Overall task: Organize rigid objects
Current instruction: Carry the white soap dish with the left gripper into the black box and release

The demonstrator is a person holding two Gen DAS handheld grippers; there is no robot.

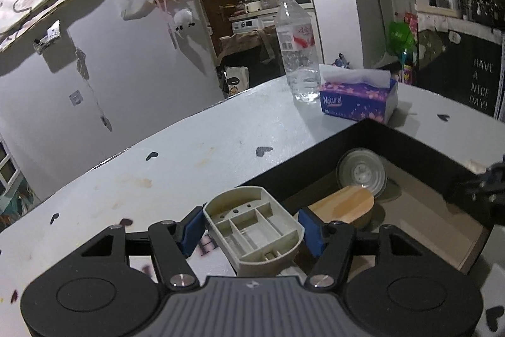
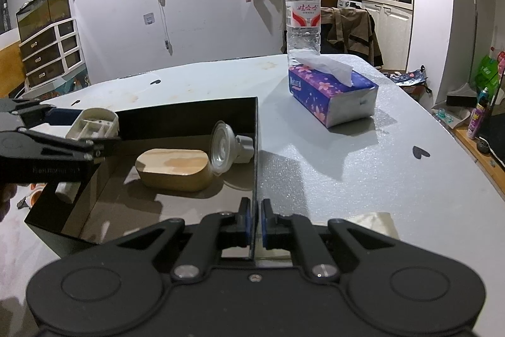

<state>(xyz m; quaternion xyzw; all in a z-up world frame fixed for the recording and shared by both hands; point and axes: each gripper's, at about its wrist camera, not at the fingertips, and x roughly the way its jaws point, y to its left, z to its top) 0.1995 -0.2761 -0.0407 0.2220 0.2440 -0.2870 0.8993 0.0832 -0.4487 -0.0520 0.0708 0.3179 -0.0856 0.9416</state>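
Observation:
My left gripper (image 1: 251,228) is shut on a beige plastic insert tray (image 1: 252,225) with small compartments, held above the near edge of a black box (image 1: 410,136); the tray also shows in the right wrist view (image 2: 94,123). Inside the box lie a wooden oval lid (image 2: 173,168) and a clear spotlight bulb (image 2: 222,146); both also show in the left wrist view, the lid (image 1: 344,204) and the bulb (image 1: 361,174). My right gripper (image 2: 255,221) is shut on the thin right wall of the black box (image 2: 256,147).
A water bottle (image 2: 303,11) and a purple tissue box (image 2: 331,95) stand on the grey table (image 2: 347,166) beyond the box. A folded beige paper (image 2: 375,223) lies by my right gripper. The table's right edge drops to floor clutter.

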